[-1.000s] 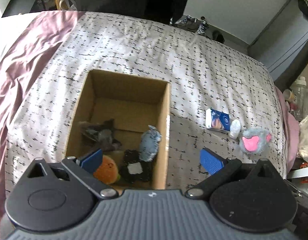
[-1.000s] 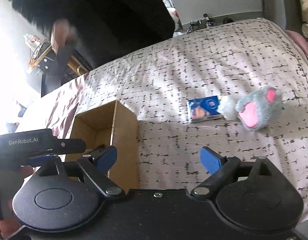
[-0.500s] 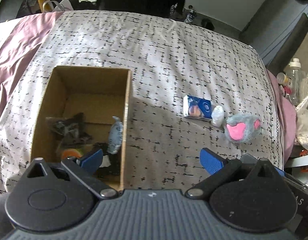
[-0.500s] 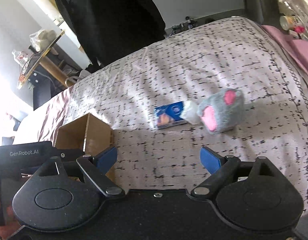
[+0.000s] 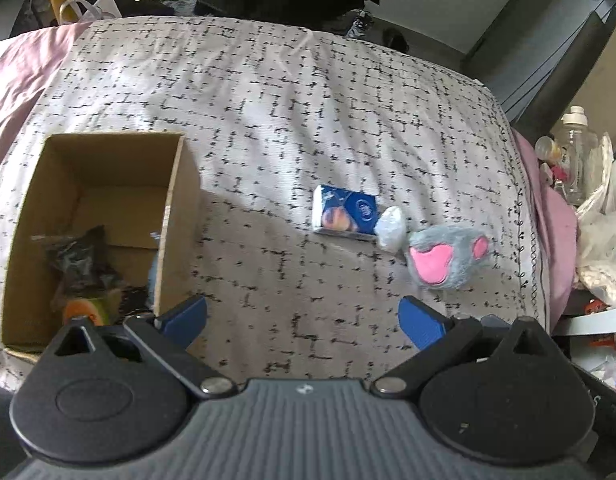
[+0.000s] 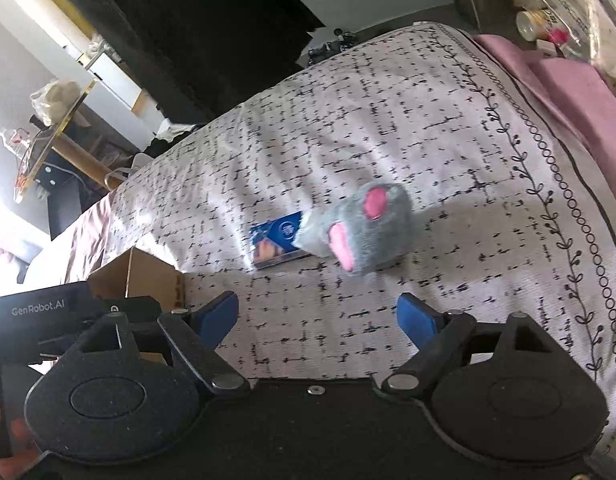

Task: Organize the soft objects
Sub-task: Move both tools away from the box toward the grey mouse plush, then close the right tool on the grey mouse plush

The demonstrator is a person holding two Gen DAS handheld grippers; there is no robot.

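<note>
While empty, both hand-held grippers above grey plush mouse point(image 6: 364, 228)

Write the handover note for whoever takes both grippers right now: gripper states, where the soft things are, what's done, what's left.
Left gripper: open, empty, above the bedspread just right of the cardboard box.
Right gripper: open, empty, facing the grey plush toy, not touching it.
Done: several soft items already lie in the box, including an orange one and a dark one.
Left: the grey plush toy with pink patches, a small white bundle against it, and a blue packet lie together on the bedspread, right of the box. The plush seems the likely next pick for the right gripper.
</note>
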